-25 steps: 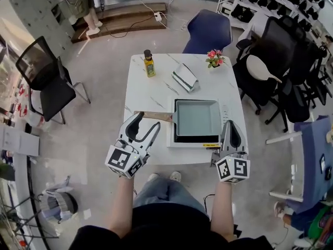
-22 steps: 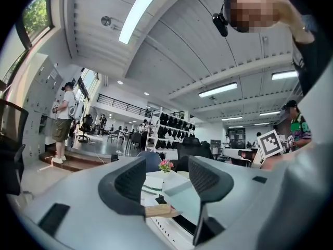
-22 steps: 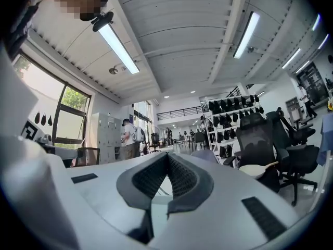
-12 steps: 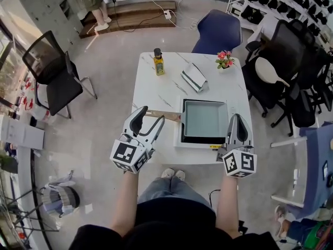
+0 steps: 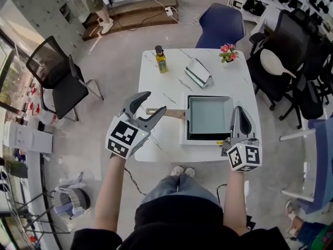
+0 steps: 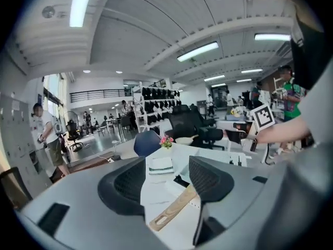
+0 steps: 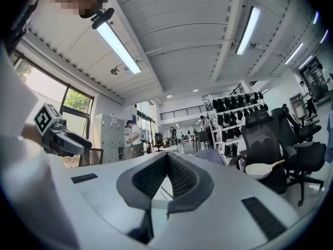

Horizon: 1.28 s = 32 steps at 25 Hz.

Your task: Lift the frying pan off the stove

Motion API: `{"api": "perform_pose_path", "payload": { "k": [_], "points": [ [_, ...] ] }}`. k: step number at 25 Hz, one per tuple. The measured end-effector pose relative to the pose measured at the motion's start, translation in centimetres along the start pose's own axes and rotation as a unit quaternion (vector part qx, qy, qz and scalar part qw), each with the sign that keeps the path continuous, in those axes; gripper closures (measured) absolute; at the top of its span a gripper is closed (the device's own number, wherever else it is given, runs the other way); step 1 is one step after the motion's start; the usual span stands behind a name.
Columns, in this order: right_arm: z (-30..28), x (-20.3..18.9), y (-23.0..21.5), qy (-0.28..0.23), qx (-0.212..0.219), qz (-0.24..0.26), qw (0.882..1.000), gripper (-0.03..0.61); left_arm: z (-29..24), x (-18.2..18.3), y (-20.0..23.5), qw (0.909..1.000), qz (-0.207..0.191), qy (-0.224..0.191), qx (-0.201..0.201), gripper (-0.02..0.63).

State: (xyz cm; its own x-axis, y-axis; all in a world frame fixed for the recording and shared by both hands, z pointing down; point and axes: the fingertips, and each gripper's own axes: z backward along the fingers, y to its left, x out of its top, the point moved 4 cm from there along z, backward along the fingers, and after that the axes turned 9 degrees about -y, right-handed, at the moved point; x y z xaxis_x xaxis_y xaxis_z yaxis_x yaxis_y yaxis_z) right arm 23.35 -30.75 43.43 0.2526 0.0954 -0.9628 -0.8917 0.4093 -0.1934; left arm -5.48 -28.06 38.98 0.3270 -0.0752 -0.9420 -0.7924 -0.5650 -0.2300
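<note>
A square grey frying pan (image 5: pixel 209 114) sits on a black stove (image 5: pixel 208 136) set in a white base on the white table (image 5: pixel 161 87). Its wooden handle (image 5: pixel 167 113) points left. My left gripper (image 5: pixel 154 102) is open and hovers at the handle's free end, above the table's left part. In the left gripper view the handle (image 6: pixel 173 210) lies below, between the spread jaws of the left gripper (image 6: pixel 169 180), untouched. My right gripper (image 5: pixel 241 111) is shut and empty, at the stove's right front corner. In the right gripper view, the right gripper (image 7: pixel 167 163) has its jaws pressed together.
An oil bottle (image 5: pixel 161 59), a napkin holder (image 5: pixel 199 72) and a small flower pot (image 5: pixel 227 51) stand on the table's far half. A blue chair (image 5: pixel 222 24) is behind the table, black chairs (image 5: pixel 291 72) to the right and another black chair (image 5: pixel 58 78) to the left.
My left gripper has moved up and right to the end of the pan's handle, still open. The right gripper stays shut beside the stove. The pan has not moved.
</note>
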Motion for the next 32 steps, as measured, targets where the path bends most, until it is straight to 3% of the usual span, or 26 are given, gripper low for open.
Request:
{"api": "perform_pose_path", "payload": {
  "k": [6,10,13,19,21,25,32],
  "points": [
    [-0.5,-0.2,0.3,0.009,0.003,0.003,1.0,0.577,-2.6,-2.1,-1.0,0.989,-0.072,0.097,-0.085,0.354],
    [-0.7,-0.3,0.7,0.015,0.01,0.007,1.0,0.577,-4.5,-4.7,-2.4,0.9694,-0.119,0.167,-0.135,0.354],
    [-0.9,-0.7,0.7,0.02,0.012,0.004,1.0,0.577,-5.7,-7.0,-3.4,0.944,-0.171,0.224,-0.173,0.354],
    [-1.1,-1.2,0.8,0.026,0.013,-0.001,1.0,0.577,-6.9,-11.4,-4.3,0.8742,-0.245,0.342,-0.242,0.355],
    [-1.2,-1.4,0.9,0.028,0.014,-0.002,0.999,0.577,-7.4,-12.5,-4.6,0.8557,-0.264,0.364,-0.256,0.356],
    [-1.1,-1.6,1.0,0.031,0.017,-0.001,0.999,0.577,-8.7,-14.4,-5.2,0.8305,-0.288,0.39,-0.274,0.36],
    [-0.7,-1.7,0.6,0.037,0.01,0.0,0.999,0.577,-10.1,-16.9,-5.7,0.7992,-0.298,0.427,-0.3,0.377]
  ]
}}
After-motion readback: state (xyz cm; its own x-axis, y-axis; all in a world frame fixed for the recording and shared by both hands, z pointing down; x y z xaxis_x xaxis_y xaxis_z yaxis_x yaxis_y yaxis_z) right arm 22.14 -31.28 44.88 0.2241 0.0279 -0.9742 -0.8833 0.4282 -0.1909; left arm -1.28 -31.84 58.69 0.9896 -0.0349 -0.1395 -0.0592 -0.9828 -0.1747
